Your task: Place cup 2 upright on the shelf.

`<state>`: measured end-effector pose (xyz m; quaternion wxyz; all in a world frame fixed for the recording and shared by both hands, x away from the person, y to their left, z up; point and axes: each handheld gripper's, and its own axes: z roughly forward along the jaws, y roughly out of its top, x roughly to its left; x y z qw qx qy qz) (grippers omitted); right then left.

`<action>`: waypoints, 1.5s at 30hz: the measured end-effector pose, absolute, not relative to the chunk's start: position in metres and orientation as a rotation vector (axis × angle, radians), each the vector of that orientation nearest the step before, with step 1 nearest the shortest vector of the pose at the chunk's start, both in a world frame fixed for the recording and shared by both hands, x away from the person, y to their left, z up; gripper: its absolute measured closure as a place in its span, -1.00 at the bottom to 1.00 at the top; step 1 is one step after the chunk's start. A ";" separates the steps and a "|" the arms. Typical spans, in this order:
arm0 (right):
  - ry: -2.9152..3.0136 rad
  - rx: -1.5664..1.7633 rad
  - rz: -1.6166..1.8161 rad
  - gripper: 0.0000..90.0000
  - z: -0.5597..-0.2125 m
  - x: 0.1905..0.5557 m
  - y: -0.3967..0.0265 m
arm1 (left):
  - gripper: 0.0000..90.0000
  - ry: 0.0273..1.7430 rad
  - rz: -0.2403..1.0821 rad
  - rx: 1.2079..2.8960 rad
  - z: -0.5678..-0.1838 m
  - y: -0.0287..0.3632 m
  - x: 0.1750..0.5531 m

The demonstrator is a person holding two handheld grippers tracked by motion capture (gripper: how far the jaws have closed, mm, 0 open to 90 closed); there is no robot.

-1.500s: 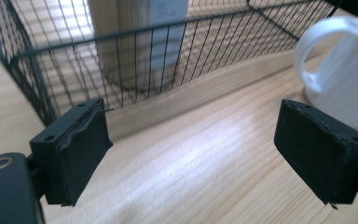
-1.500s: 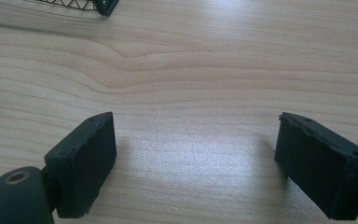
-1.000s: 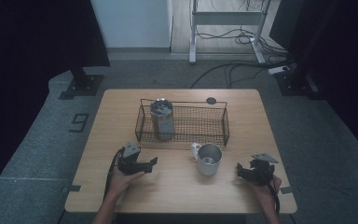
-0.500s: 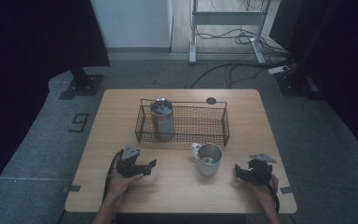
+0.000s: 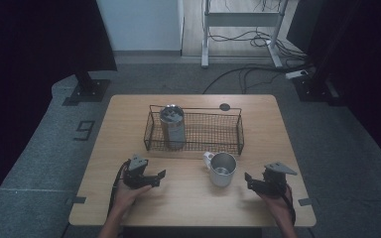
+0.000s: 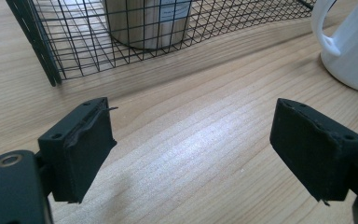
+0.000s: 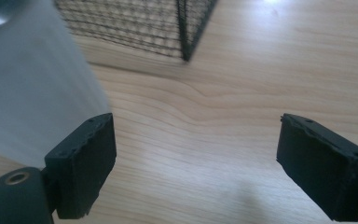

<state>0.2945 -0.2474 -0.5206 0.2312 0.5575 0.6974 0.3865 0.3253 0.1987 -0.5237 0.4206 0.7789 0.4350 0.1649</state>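
Note:
A white mug (image 5: 222,168) with a metal-looking inside stands on the wooden table (image 5: 188,208), just in front of a black wire basket (image 5: 238,133). Upright in the basket's left end is a metal can (image 5: 172,124). My left gripper (image 5: 159,178) rests left of the mug, open and empty. In the left gripper view its jaws (image 6: 191,149) stand wide over bare wood, with the basket (image 6: 51,60), the can (image 6: 144,23) and the mug (image 6: 354,46) ahead. My right gripper (image 5: 248,179) sits right of the mug, open. In the right gripper view (image 7: 193,163) the mug (image 7: 28,84) blurs past the left jaw.
A small black round disc (image 5: 224,106) lies near the table's far edge behind the basket. The basket's corner (image 7: 186,32) stands ahead of the right gripper. Bare wood stretches between the two hands at the table's front. Cables and stands lie on the floor beyond.
The right gripper has lifted slightly and edged a little toward the mug. The left gripper, mug, basket and can have stayed in place.

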 end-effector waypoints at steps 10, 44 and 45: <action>1.941 1.450 1.151 -0.73 -0.501 0.284 -0.230 | -0.70 1.088 0.399 1.962 -0.527 0.196 0.325; 2.023 1.316 1.268 -0.75 -0.487 0.281 -0.194 | -0.67 1.097 0.377 1.968 -0.532 0.196 0.326; 2.024 1.315 1.270 -0.75 -0.488 0.281 -0.194 | -0.67 1.099 0.378 1.968 -0.532 0.196 0.326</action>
